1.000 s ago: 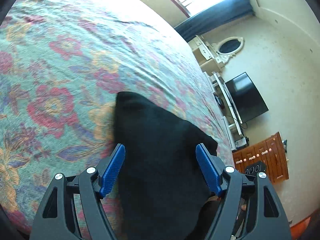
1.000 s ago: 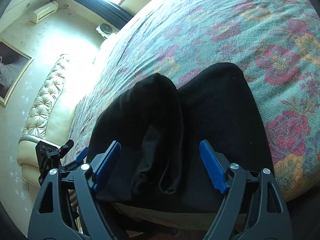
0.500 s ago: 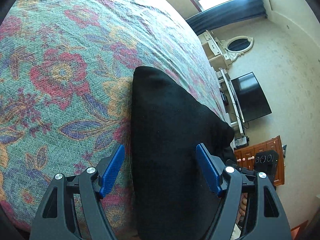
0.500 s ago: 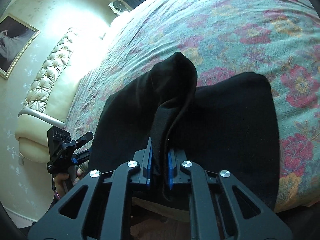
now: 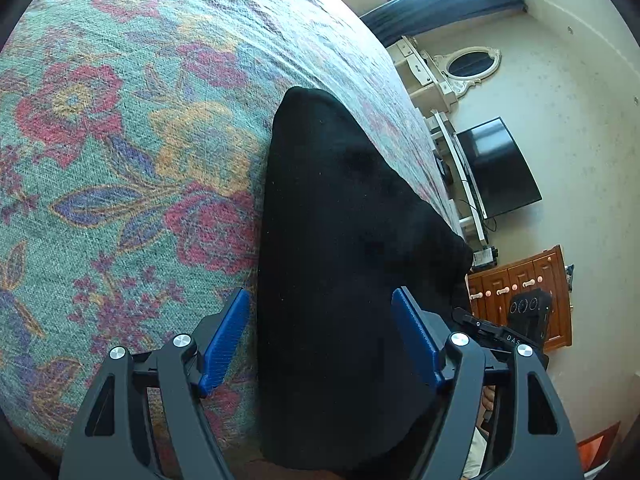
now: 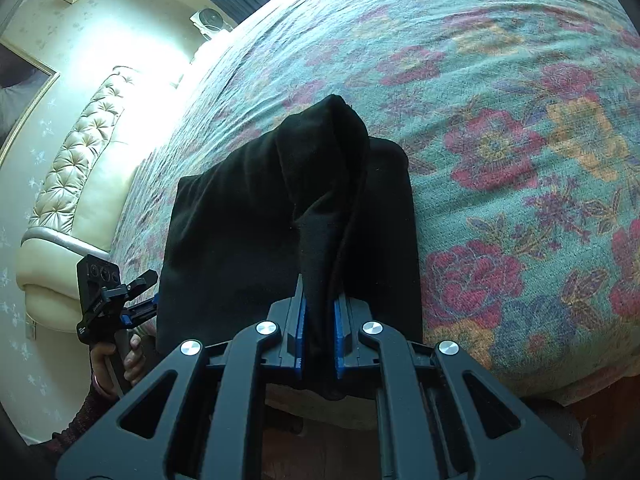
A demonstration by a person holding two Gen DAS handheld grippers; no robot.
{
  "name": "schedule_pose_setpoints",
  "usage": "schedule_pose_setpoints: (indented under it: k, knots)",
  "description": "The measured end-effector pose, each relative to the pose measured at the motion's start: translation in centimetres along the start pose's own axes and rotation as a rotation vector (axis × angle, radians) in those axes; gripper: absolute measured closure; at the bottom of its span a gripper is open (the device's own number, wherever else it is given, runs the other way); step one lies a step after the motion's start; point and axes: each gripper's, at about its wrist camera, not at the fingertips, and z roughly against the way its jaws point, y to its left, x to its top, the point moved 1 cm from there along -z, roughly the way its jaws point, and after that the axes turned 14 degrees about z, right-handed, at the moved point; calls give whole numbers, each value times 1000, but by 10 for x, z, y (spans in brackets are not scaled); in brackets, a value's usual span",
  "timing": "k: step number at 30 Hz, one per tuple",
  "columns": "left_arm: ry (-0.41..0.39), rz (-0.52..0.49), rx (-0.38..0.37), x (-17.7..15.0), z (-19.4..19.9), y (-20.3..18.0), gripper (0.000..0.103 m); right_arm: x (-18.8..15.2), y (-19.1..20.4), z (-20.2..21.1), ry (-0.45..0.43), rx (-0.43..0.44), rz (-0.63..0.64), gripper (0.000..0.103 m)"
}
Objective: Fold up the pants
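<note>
Black pants (image 5: 344, 240) lie folded at the near edge of a bed with a floral cover (image 5: 120, 140). My left gripper (image 5: 320, 336) is open, its blue pads either side of the cloth's near left part without pressing it. In the right wrist view the pants (image 6: 240, 232) form a dark slab, and my right gripper (image 6: 318, 332) is shut on a raised fold of the black cloth, which stands up in a peak. The left gripper (image 6: 132, 300) shows at the far left in a person's hand (image 6: 120, 360).
The floral bed cover (image 6: 500, 128) stretches away behind the pants. A padded cream headboard (image 6: 68, 168) stands at the left. A television (image 5: 500, 168), a mirror (image 5: 472, 62) and a wooden cabinet (image 5: 524, 292) stand beyond the bed's right side.
My right gripper closed on a fold of the pants and lifted it into a peak. The left gripper moved in along the pants' left part, still open.
</note>
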Motion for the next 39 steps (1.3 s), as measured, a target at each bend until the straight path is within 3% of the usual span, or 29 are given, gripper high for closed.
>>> schedule_pose_setpoints:
  k: [10,14,16,17,18,19,21,28,30,34,37,39]
  knots:
    - [42,60,-33,-12,2,10,31,-4,-19,2,-14,46,-68,93]
    - [68,59,-42,-18,3,13,31,-4,-24,2,-13,62,-93,88]
    - [76,59,-46,-21,4,14,31,-8,-32,9,-22,88,-127,75]
    - [83,69,-54,-21,3,15,30,-9,-34,13,-34,95,-142,57]
    - [89,85,-63,-21,2,14,29,-11,-36,18,-43,91,-152,29]
    - [95,103,-76,-21,3,17,29,-14,-38,23,-45,68,-154,22]
    - [107,133,-100,-20,4,19,28,-18,-41,28,-47,54,-148,21]
    - [119,166,-164,-25,7,27,25,-42,-56,6,-26,261,-289,21]
    - [122,207,-191,-26,7,31,23,-42,-53,0,-26,270,-291,14]
    - [117,269,-226,-26,7,36,22,-43,-47,-10,14,266,-265,14]
    - [106,265,-232,-27,10,37,22,-46,-46,-13,25,232,-259,31]
    - [94,252,-226,-30,11,35,22,-47,-47,-12,25,216,-248,49]
